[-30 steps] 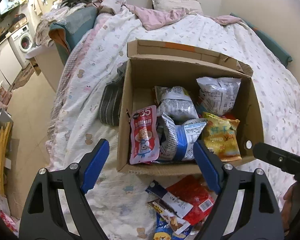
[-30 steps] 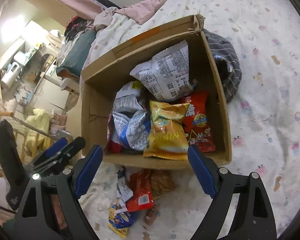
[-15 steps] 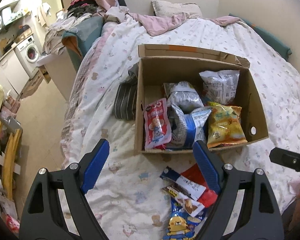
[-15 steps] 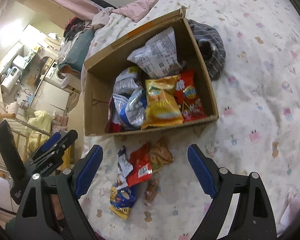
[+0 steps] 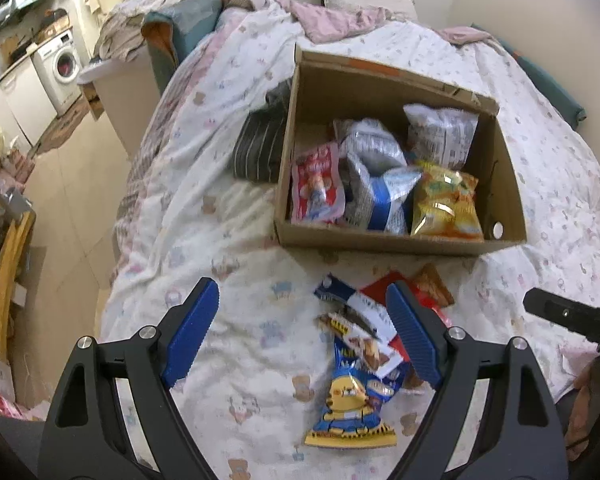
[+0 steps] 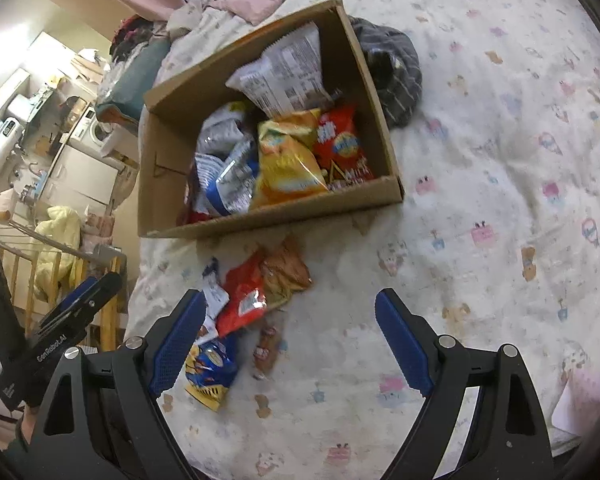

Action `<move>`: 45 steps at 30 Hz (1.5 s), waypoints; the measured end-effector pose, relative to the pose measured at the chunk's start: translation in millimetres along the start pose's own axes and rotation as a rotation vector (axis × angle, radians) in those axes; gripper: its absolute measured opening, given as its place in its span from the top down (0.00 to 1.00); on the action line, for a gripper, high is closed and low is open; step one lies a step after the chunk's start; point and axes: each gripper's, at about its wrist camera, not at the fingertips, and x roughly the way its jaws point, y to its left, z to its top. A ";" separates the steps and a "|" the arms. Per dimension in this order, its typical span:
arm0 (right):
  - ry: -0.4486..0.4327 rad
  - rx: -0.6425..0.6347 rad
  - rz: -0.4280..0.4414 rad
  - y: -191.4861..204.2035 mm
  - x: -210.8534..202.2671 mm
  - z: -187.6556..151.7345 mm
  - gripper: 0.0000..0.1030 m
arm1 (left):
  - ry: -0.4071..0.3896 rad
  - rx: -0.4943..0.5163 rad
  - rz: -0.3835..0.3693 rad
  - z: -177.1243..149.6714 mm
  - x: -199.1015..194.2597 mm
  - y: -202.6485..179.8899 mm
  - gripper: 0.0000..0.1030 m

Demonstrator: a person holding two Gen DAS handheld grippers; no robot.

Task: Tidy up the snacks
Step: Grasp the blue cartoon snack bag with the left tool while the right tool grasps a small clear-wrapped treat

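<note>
Several loose snack packets (image 5: 364, 336) lie in a small heap on the bed (image 5: 236, 240), just in front of the near wall of the cardboard box (image 5: 396, 240). Nearest the box are a red packet (image 6: 242, 300) and a brownish one (image 6: 286, 272); farthest from it lies a blue packet with a yellow cartoon figure (image 5: 352, 404), and a small wrapped piece (image 6: 266, 346) sits just beside the heap. Inside the box stand more bags: a yellow one (image 5: 446, 204), a silver-and-blue one (image 5: 380, 196), a pink one (image 5: 318, 184) against its left wall, and a white printed one (image 5: 440, 140) toward its back.

Compared with a second ago, both views have drawn back from the box: it sits farther up the pictures, and the heap in front of it, then half cut off, now shows whole. That suggests the sorting has turned from the box to the packets outside it, which remain to be put in.

Both tools gape wide with nothing between their pads. The left tool (image 5: 302, 332) hangs above the bed with its right finger over the heap's edge; the right tool (image 6: 286, 340) hovers over the heap on the side away from the box. A dark striped cloth (image 5: 260, 152) lies against the box's left wall.
</note>
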 end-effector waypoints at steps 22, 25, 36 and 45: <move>0.060 0.021 -0.043 -9.2 17.1 -1.3 0.14 | 0.463 0.117 -0.148 -57.0 88.6 -43.1 0.19; 0.066 0.006 -0.052 -6.2 20.3 -1.1 0.14 | 0.486 0.153 -0.121 -62.9 97.4 -50.8 0.19; 0.074 0.018 -0.070 -10.5 19.5 -2.3 0.14 | 0.551 0.163 -0.145 -79.4 76.3 -45.5 0.57; 0.190 0.031 -0.005 -2.0 43.1 -11.1 0.14 | 0.517 0.146 -0.166 -88.9 32.9 -24.5 0.58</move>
